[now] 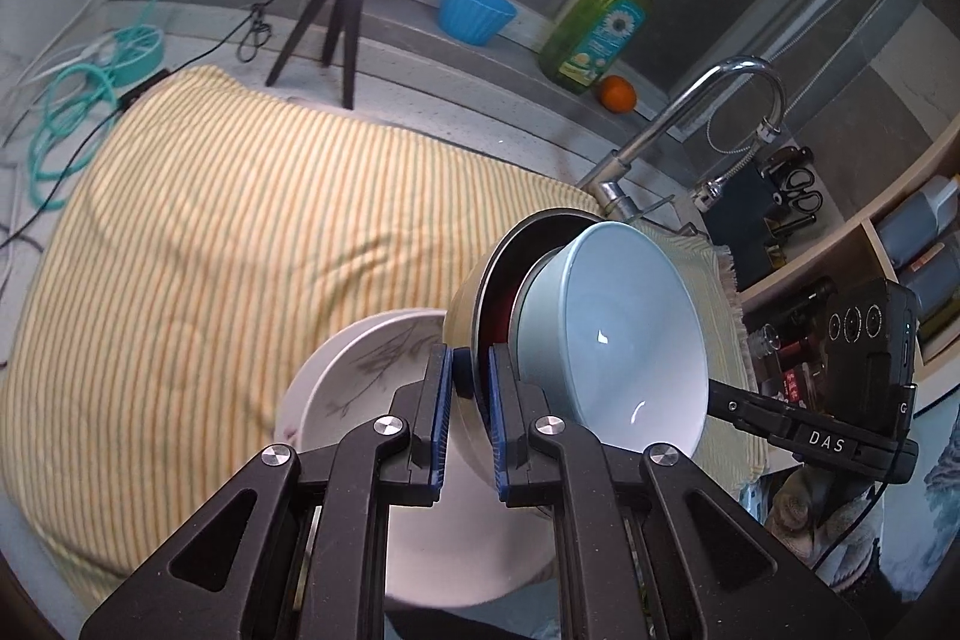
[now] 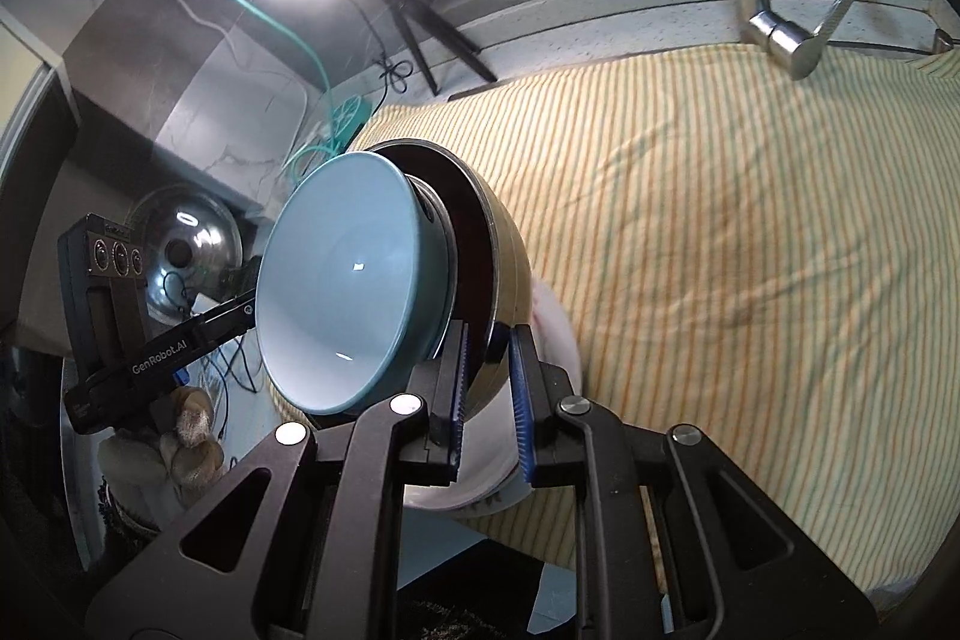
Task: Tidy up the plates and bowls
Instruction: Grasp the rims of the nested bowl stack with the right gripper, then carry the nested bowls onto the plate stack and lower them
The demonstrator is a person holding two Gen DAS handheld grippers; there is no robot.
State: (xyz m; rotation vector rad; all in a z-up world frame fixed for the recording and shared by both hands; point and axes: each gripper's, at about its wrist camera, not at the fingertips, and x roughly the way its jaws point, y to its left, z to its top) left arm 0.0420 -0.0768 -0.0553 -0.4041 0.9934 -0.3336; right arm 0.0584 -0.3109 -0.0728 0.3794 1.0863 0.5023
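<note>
Both my grippers, left (image 1: 469,388) and right (image 2: 487,376), clamp opposite rims of the gold bowl (image 2: 510,250), keeping the nested blue bowl (image 2: 354,280) steady above the striped cloth (image 1: 240,220).

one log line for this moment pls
left gripper: shut on gold bowl rim | right gripper: shut on same rim | blue bowl nested inside | stack lifted over striped cloth

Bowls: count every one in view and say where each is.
3. The light blue bowl nests in the gold bowl, whose rim both claws pinch. The white bowl lies below on the striped cloth. Others may be hidden.
</note>
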